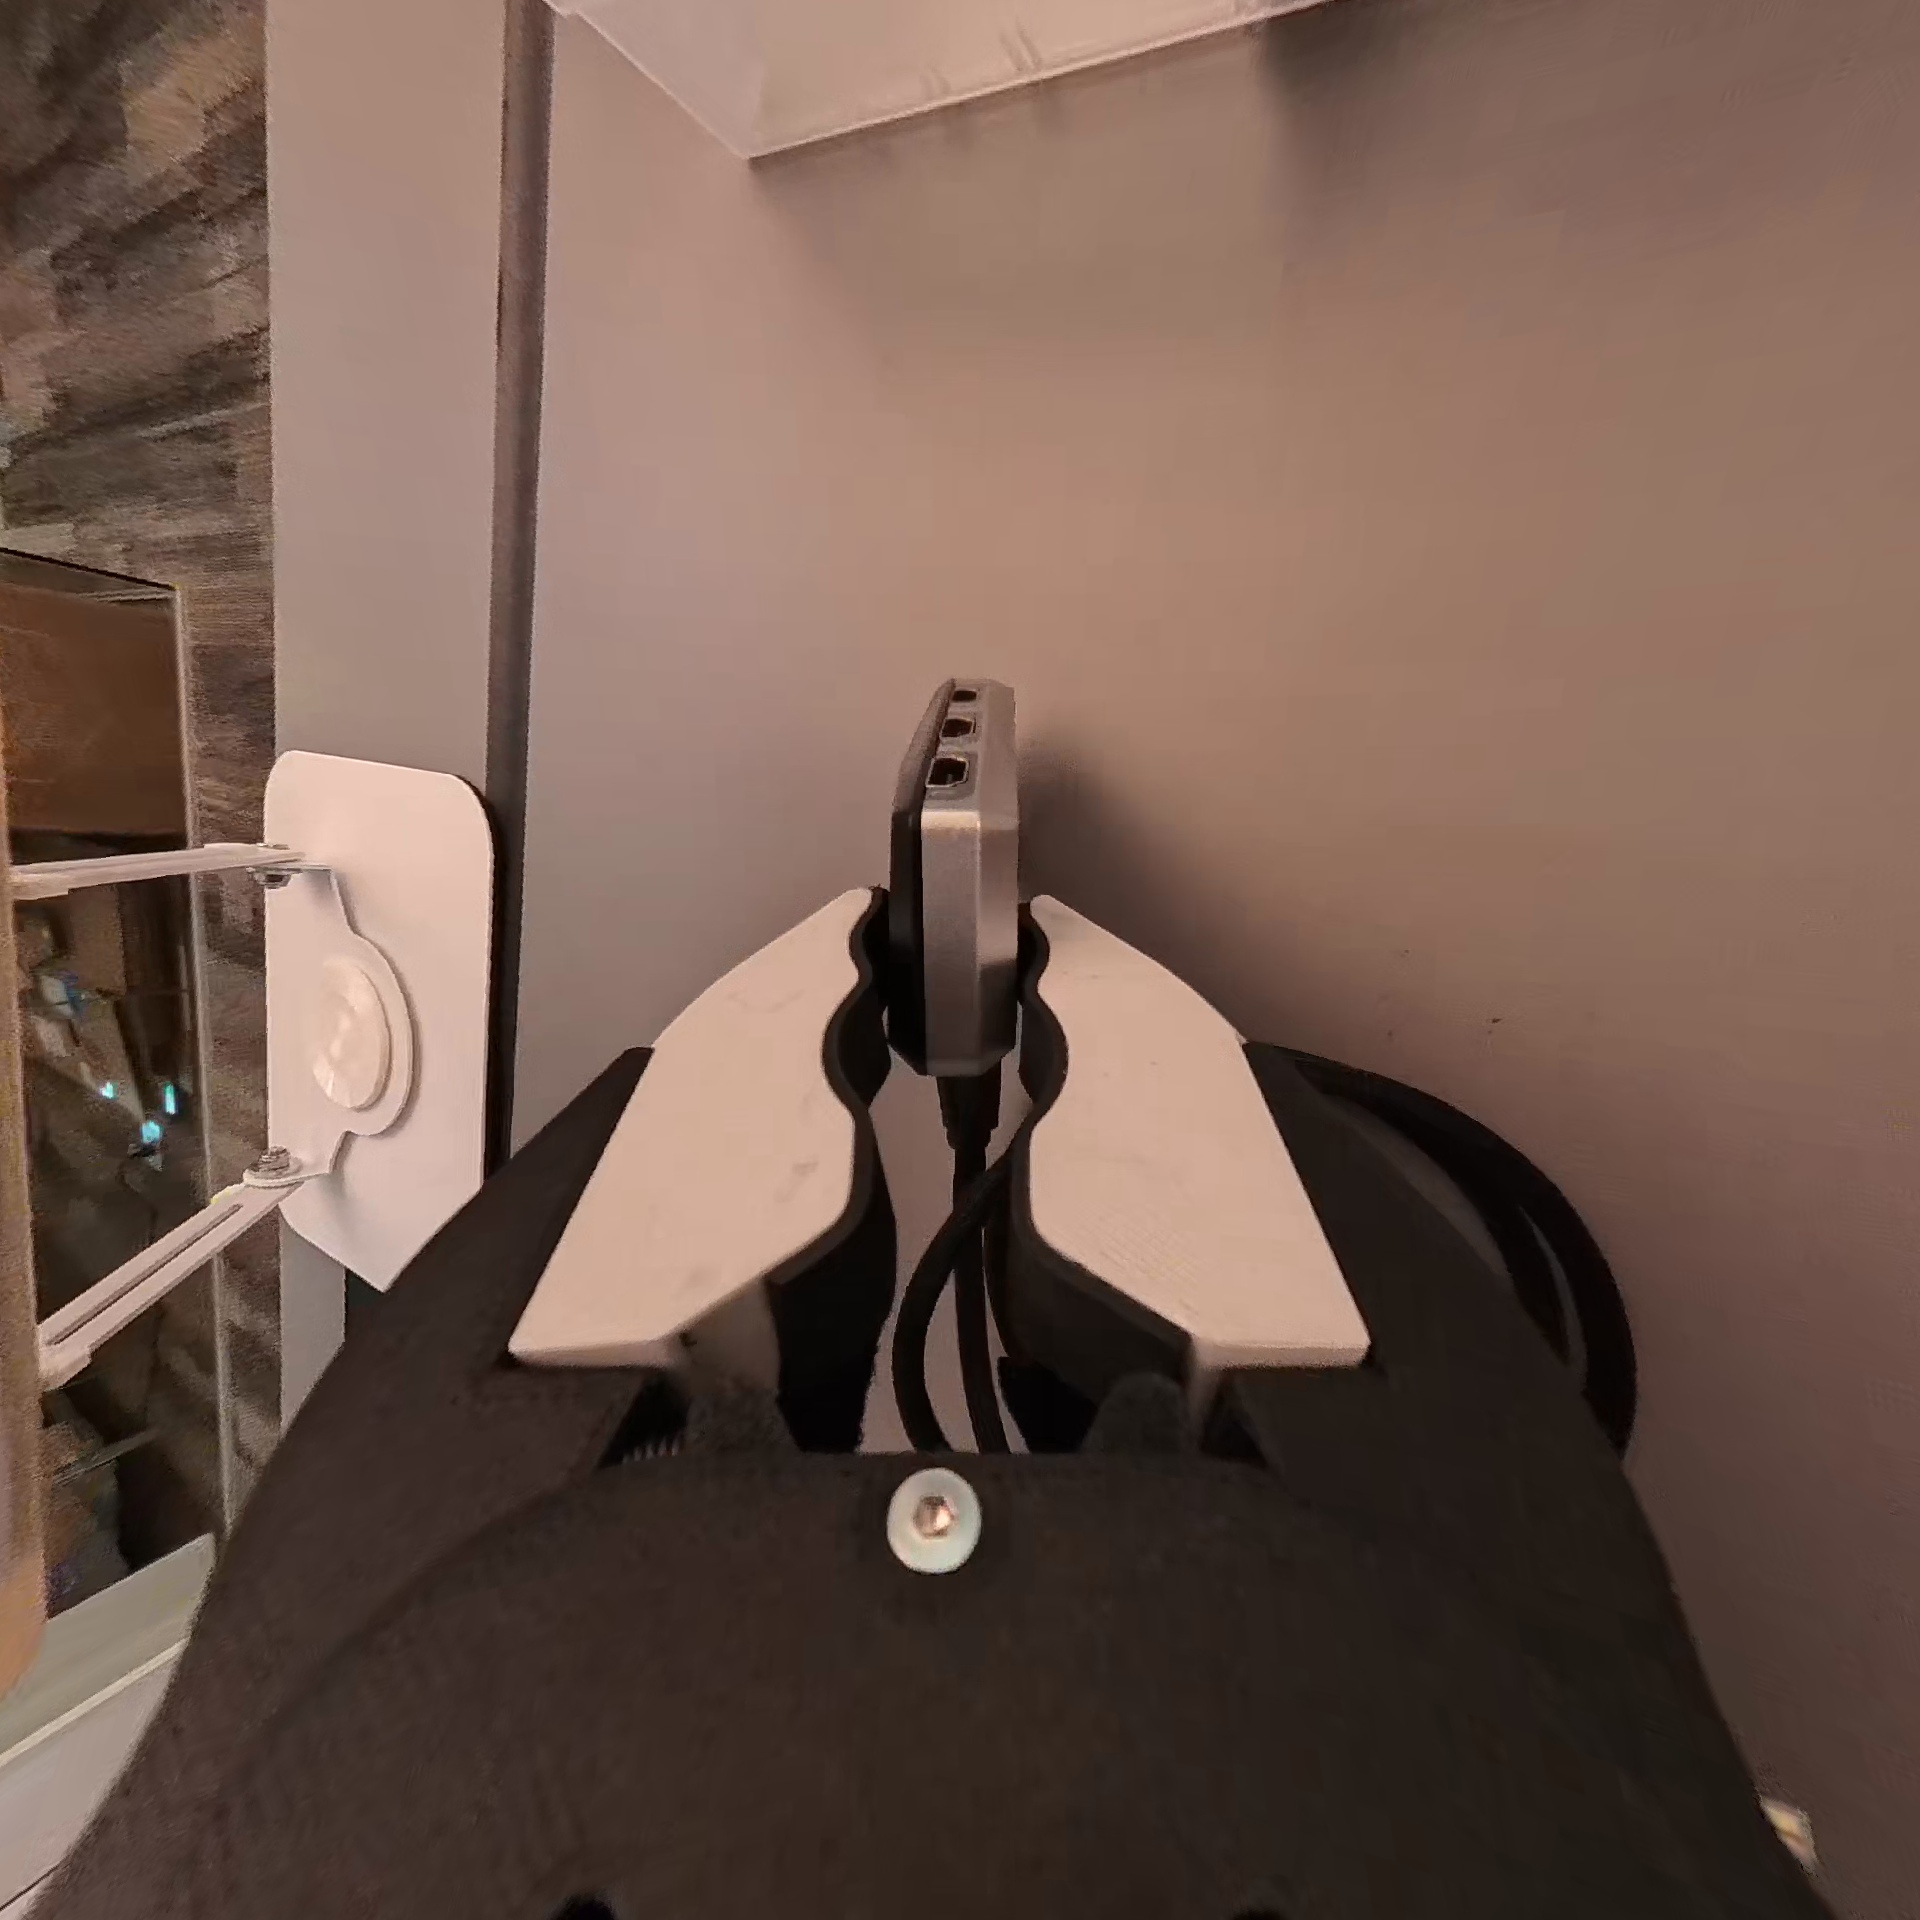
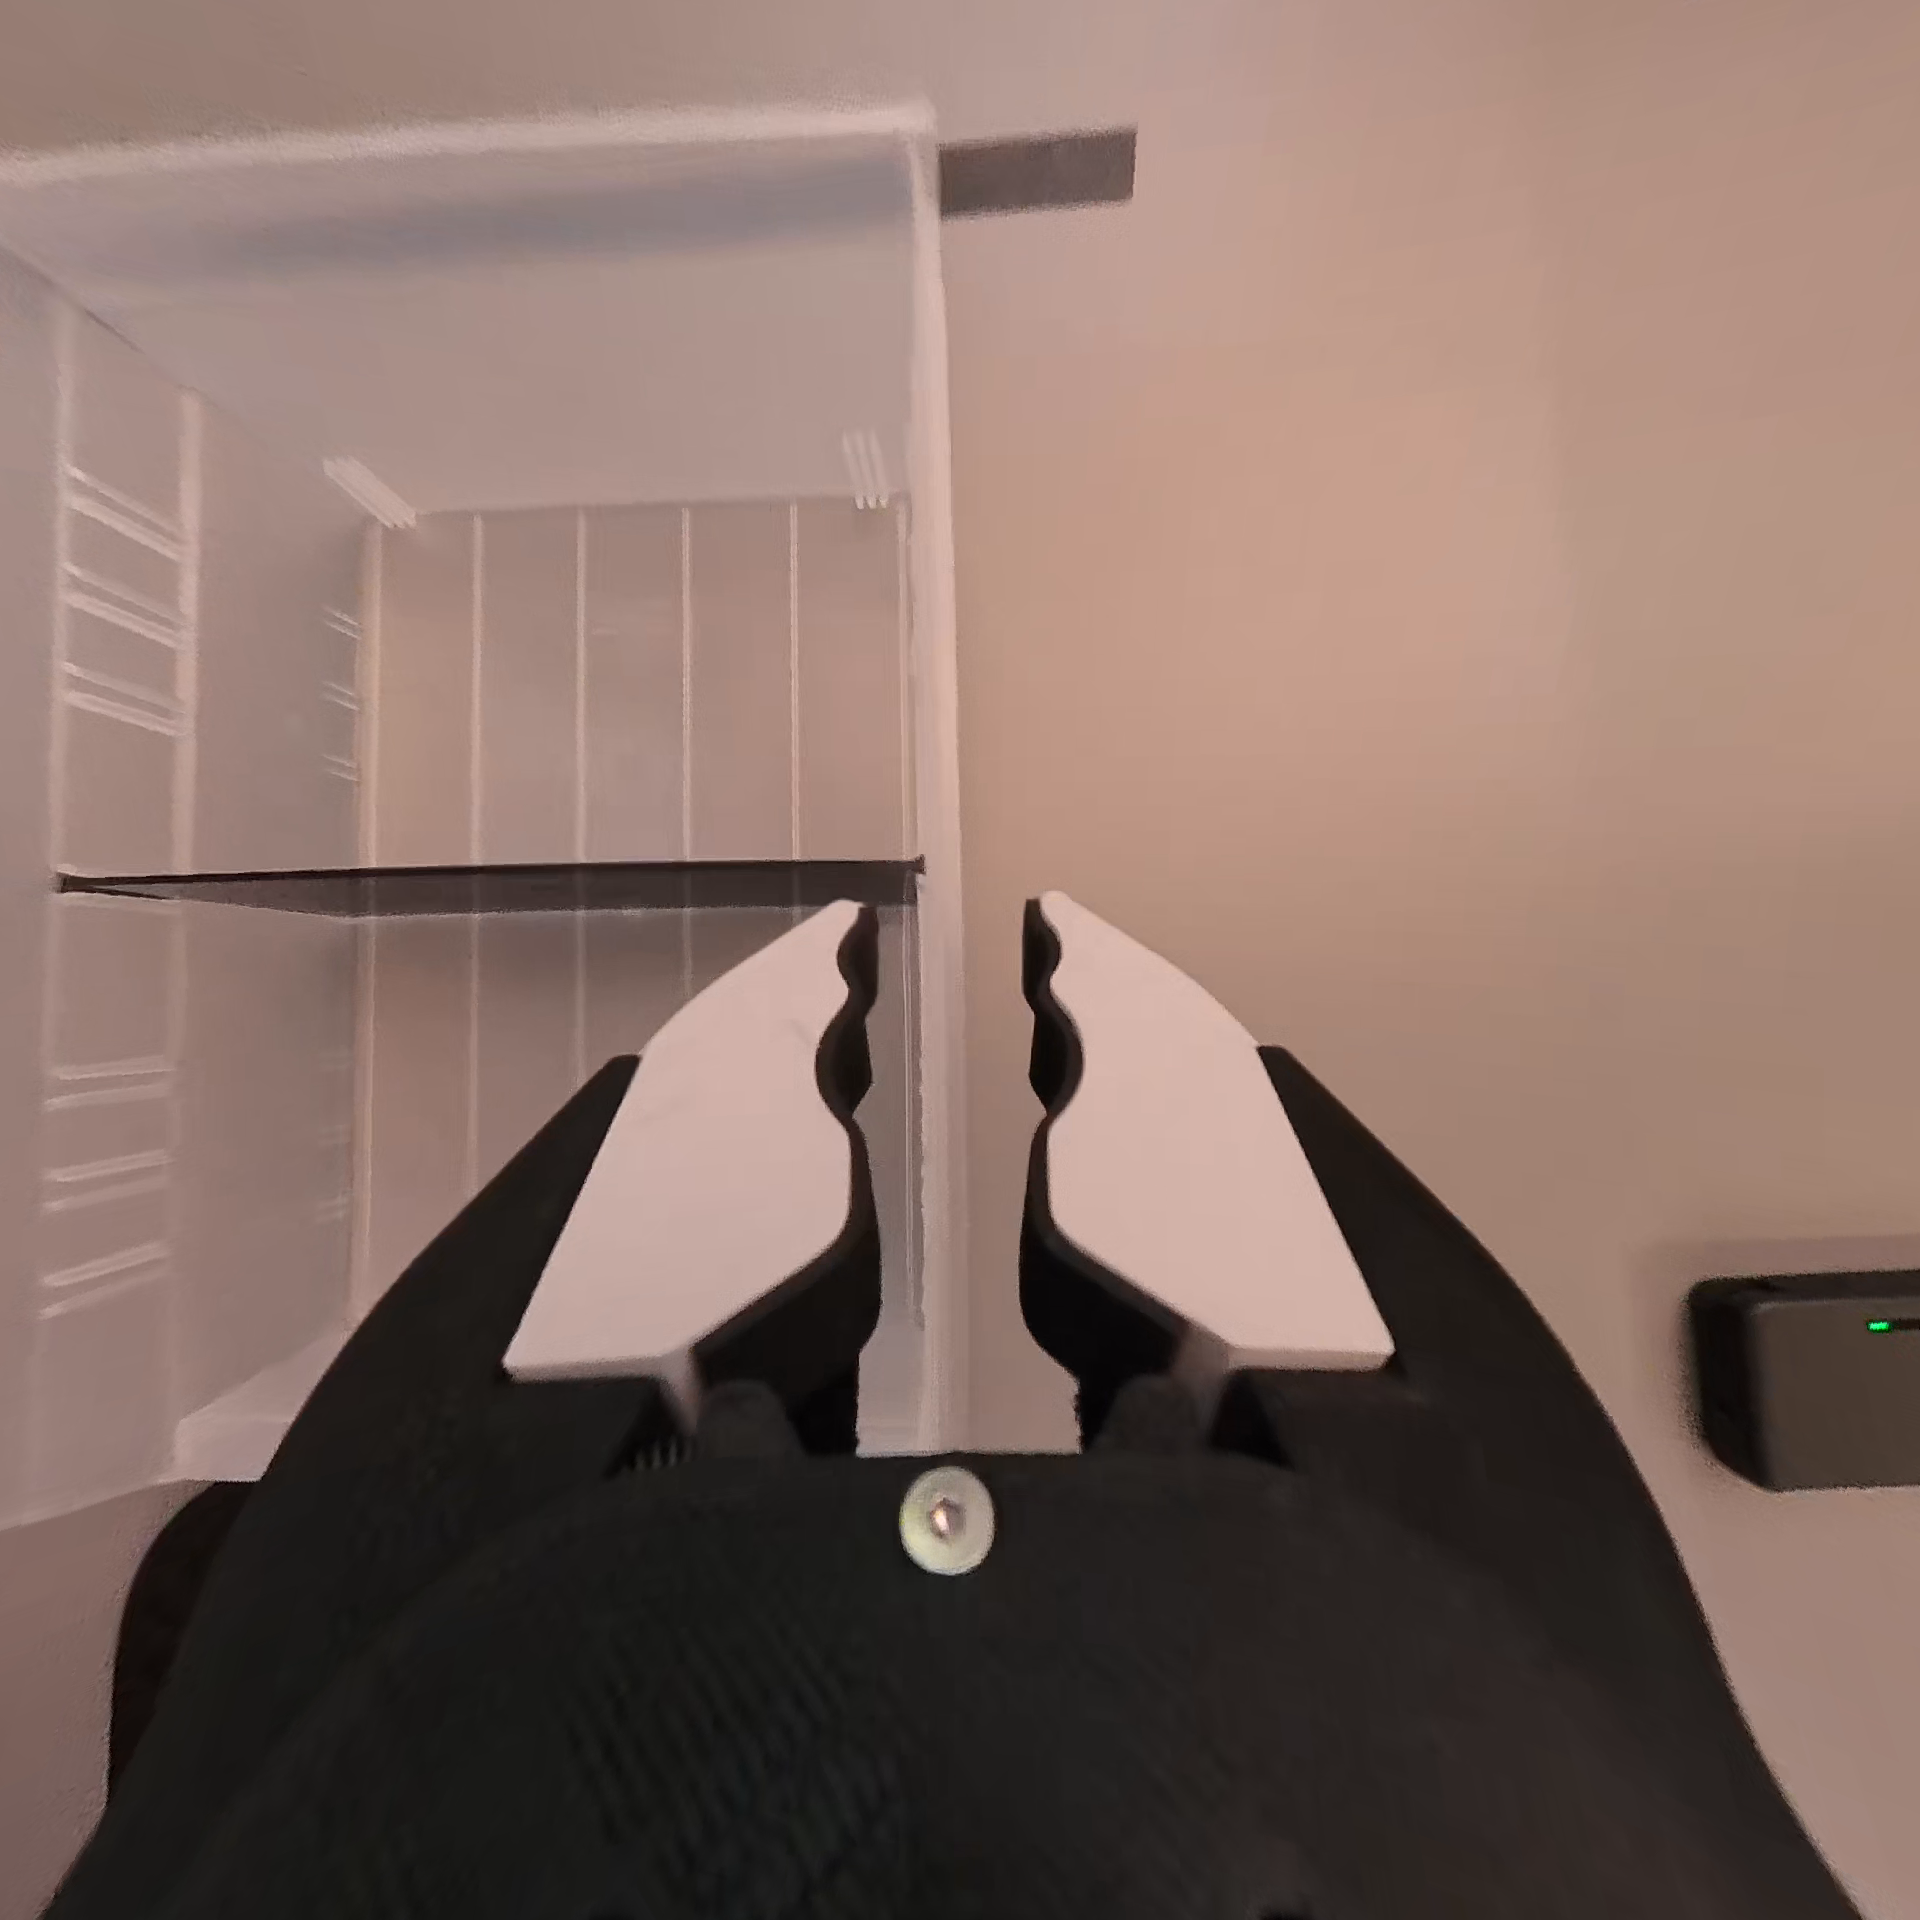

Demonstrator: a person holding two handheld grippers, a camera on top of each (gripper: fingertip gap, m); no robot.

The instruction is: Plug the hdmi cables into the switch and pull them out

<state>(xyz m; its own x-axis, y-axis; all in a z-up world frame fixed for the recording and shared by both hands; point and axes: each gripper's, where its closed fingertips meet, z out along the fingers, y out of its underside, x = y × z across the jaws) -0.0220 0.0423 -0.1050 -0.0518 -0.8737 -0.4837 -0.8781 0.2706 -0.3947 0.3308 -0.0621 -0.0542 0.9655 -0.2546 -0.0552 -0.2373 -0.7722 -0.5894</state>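
Your left gripper [image 1: 954, 914] is clamped on the flat grey metal HDMI switch box with a black face [image 1: 951, 883], which stands on edge between the white fingers [image 1: 727, 1122], its row of empty ports running up and away along the narrow edge. Black cables [image 1: 951, 1278] leave the underside of the switch box and run back between the fingers toward the gripper body. Only the left wrist view shows this switch. Left of the switch, that view also shows a white plastic mounting plate with slotted metal arms [image 1: 379, 1018] fixed to the grey panel [image 1: 1351, 520] behind it; to the switch's lower right, a black cable coil [image 1: 1496, 1226] lies against the panel.

Your right gripper [image 2: 951, 914] holds nothing; its jaws stand parted with a clear gap. Only the right wrist view shows a clear acrylic shelving case [image 2: 468, 675] ahead on the left, blurred, and a dark rectangular box with a small green light [image 2: 1808, 1371] at the right edge. Neither the switch nor any cable appears there.
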